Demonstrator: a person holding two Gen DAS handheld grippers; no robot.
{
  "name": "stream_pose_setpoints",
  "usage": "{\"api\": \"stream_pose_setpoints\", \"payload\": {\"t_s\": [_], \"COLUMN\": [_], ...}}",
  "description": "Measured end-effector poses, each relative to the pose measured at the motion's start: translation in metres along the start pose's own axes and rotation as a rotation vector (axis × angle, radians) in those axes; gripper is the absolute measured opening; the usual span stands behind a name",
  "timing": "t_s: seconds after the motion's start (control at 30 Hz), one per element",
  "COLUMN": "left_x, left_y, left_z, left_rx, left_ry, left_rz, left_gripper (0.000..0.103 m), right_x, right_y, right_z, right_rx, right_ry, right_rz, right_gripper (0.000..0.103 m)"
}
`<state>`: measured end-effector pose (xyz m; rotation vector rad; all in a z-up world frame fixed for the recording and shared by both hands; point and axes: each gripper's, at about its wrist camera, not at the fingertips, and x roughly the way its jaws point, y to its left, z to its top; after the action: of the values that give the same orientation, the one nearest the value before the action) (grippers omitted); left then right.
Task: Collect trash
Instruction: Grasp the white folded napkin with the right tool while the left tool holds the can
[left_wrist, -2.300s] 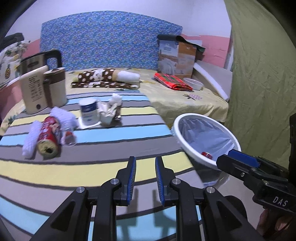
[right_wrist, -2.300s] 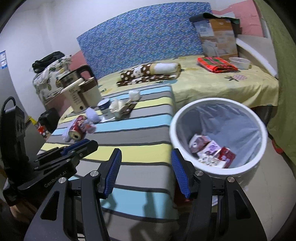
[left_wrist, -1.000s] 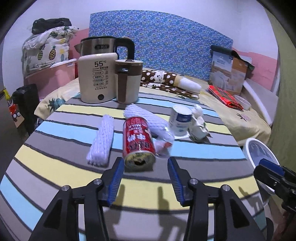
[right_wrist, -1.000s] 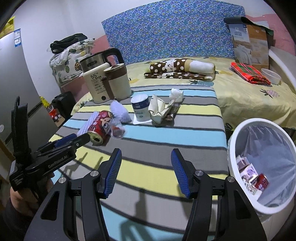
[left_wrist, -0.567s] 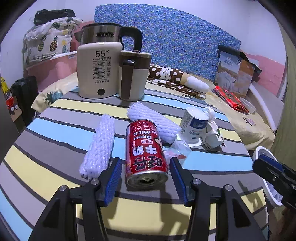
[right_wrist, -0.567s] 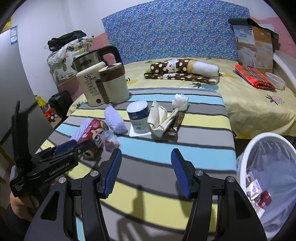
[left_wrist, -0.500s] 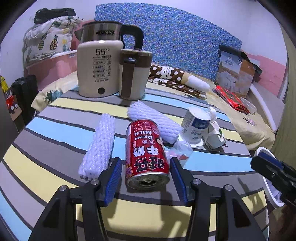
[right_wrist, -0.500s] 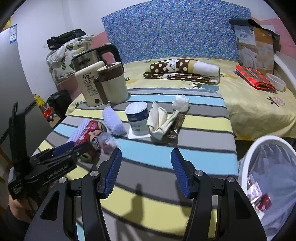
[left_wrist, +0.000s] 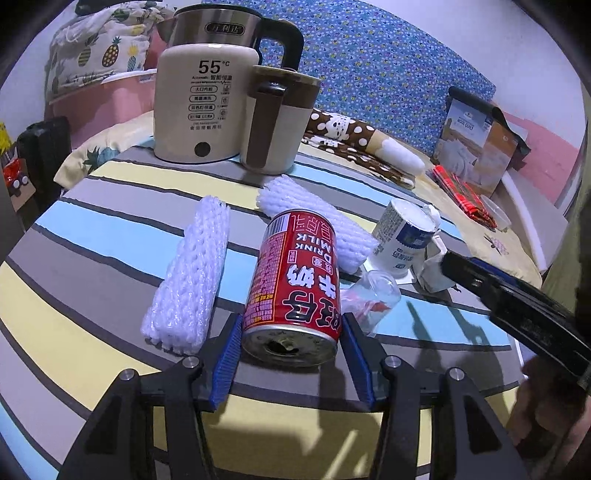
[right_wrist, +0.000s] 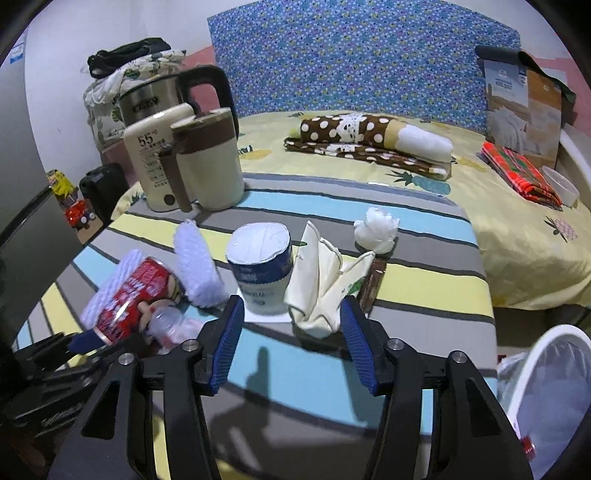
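A red milk drink can (left_wrist: 295, 284) lies on its side on the striped table, its open end toward me. My left gripper (left_wrist: 291, 360) is open with one finger on each side of the can's end. The can also shows in the right wrist view (right_wrist: 133, 299). My right gripper (right_wrist: 291, 345) is open and empty, just in front of a white paper cup (right_wrist: 260, 266) and a crumpled cream wrapper (right_wrist: 325, 284). A crushed clear plastic piece (left_wrist: 373, 299) lies right of the can. Two white foam nets (left_wrist: 192, 269) flank it.
A cream kettle (left_wrist: 207, 99) and a brown-lidded mug (left_wrist: 277, 122) stand at the table's back. A tissue ball (right_wrist: 376, 229) and a brown snack wrapper (right_wrist: 371, 286) lie near the cup. The white bin (right_wrist: 546, 398) stands at the right, off the table. A bed lies beyond.
My left gripper has moved forward until its open fingers straddle the can's end. My right gripper has moved closer to the cup and cream wrapper.
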<state>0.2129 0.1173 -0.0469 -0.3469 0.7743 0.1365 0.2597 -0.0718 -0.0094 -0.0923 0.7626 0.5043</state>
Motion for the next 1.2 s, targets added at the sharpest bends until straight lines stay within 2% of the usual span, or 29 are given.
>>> {"api": "stream_pose_setpoints", "payload": {"t_s": [0.07, 0.13, 0.17, 0.4, 0.83, 1.2], "left_x": [0.000, 0.000, 0.000, -0.006, -0.045, -0.082], "left_y": [0.001, 0.002, 0.004, 0.002, -0.005, -0.010], "left_z": [0.000, 0.000, 0.000, -0.001, -0.022, -0.042], "left_rx": [-0.003, -0.008, -0.010, 0.001, 0.047, 0.078], "left_ry": [-0.001, -0.001, -0.002, -0.032, -0.093, -0.117], "left_rz": [-0.003, -0.008, -0.010, -0.001, 0.008, -0.009], "left_gripper": [0.053, 0.053, 0.053, 0.053, 0.052, 0.052], "right_x": [0.007, 0.008, 0.007, -0.007, -0.054, -0.081], "right_y": [-0.002, -0.002, -0.002, -0.006, -0.004, -0.002], "right_z": [0.001, 0.000, 0.000, -0.006, -0.039, -0.059], "right_rx": [0.001, -0.011, -0.011, 0.038, 0.100, 0.122], "right_ry": [0.022, 0.029, 0.033, 0.033, 0.005, 0.003], "right_rz": [-0.006, -0.019, -0.017, 0.013, 0.125, 0.150], "right_gripper": [0.045, 0.032, 0.028, 0.021, 0.020, 0.020]}}
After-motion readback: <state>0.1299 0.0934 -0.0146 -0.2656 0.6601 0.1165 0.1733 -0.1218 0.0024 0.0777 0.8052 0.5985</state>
